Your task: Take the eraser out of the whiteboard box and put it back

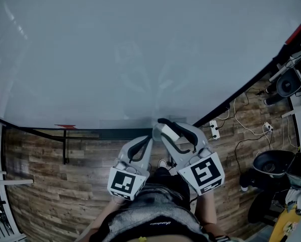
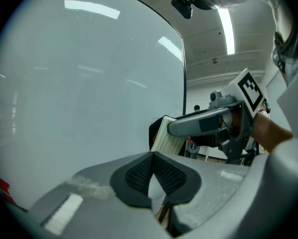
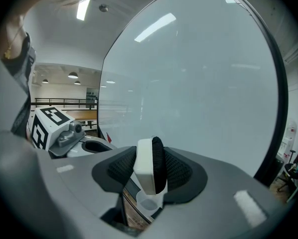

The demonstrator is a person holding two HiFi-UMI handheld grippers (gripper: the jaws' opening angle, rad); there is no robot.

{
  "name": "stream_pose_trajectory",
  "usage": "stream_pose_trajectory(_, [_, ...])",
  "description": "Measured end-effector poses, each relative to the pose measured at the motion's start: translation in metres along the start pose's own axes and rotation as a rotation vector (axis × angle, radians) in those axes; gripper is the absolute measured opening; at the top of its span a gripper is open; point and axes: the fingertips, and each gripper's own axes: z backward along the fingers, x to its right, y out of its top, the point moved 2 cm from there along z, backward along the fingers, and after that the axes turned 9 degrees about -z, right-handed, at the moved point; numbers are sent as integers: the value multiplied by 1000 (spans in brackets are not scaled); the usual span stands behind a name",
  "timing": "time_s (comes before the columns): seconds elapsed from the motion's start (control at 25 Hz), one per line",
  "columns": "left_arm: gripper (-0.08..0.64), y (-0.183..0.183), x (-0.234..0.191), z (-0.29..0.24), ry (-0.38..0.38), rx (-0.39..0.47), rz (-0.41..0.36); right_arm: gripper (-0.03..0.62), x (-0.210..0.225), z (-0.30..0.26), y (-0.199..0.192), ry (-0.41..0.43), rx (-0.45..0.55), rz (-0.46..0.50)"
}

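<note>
One eraser (image 3: 147,169) clamped in right tongs (image 3: 150,158), left tongs (image 2: 152,159) closed, one whiteboard (image 1: 140,49)

Floor (image 1: 50,185): brown wood-pattern planks in mixed tones. A large whiteboard (image 1: 140,49) fills most of the head view. Its surface is blank, a dark frame (image 1: 243,91) runs along its edge, and a black stand bar (image 1: 65,145) sits below it. Two white power strips (image 1: 214,130) lie on the floor at right, with white cables (image 1: 241,122) trailing near them. Dark round equipment (image 1: 274,164) stands at far right; its kind cannot be told. Ceiling: white, with one long strip light (image 2: 227,29) lit and round lights (image 3: 73,75) lit farther off. A dark railing (image 3: 64,101) crosses the far end of the hall.
</note>
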Motion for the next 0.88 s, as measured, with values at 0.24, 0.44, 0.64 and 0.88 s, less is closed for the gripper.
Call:
stream_pose_trajectory(0.24, [2, 1, 3, 3, 12, -4, 44, 172, -2, 0, -5, 4, -10, -3])
stream_pose_trajectory(0.44, [2, 1, 5, 3, 17, -7, 41, 172, 0, 2, -7, 8, -8, -6])
stream_pose_trajectory(0.64, [2, -2, 6, 4, 10, -9, 4, 172, 0, 3, -8, 10, -6, -3])
stream_pose_trajectory(0.88, [2, 2, 10, 5, 27, -14, 57, 172, 1, 4, -11, 13, -14, -8])
